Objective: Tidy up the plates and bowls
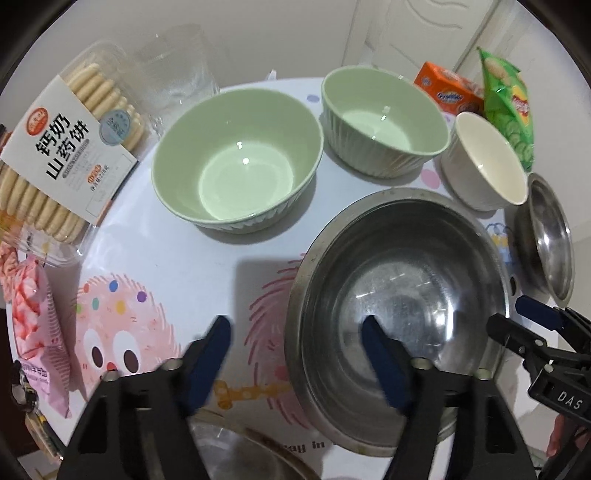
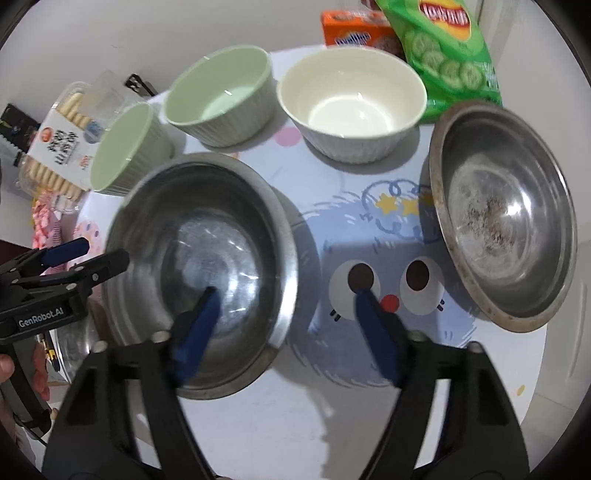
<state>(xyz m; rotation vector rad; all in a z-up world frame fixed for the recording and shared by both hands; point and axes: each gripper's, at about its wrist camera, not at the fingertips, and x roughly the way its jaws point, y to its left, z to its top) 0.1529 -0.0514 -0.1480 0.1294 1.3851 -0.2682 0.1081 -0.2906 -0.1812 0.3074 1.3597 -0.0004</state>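
Two green ribbed bowls (image 1: 236,158) (image 1: 384,118) and a cream bowl (image 1: 484,158) stand in a row at the back of the table. A steel bowl (image 1: 399,317) sits in front of them; it seems to rest inside another steel bowl. A steel plate (image 2: 506,210) lies to its right. My left gripper (image 1: 295,354) is open, its right finger over the steel bowl's left rim, its left finger outside. My right gripper (image 2: 288,317) is open, straddling the same bowl's right rim (image 2: 284,266). Neither holds anything.
A biscuit box (image 1: 62,155), a clear glass (image 1: 177,62) and a pink snack bag (image 1: 37,339) line the left edge. An orange box (image 2: 354,29) and a green chip bag (image 2: 443,48) stand at the back right. Another steel rim (image 1: 243,454) shows near the front.
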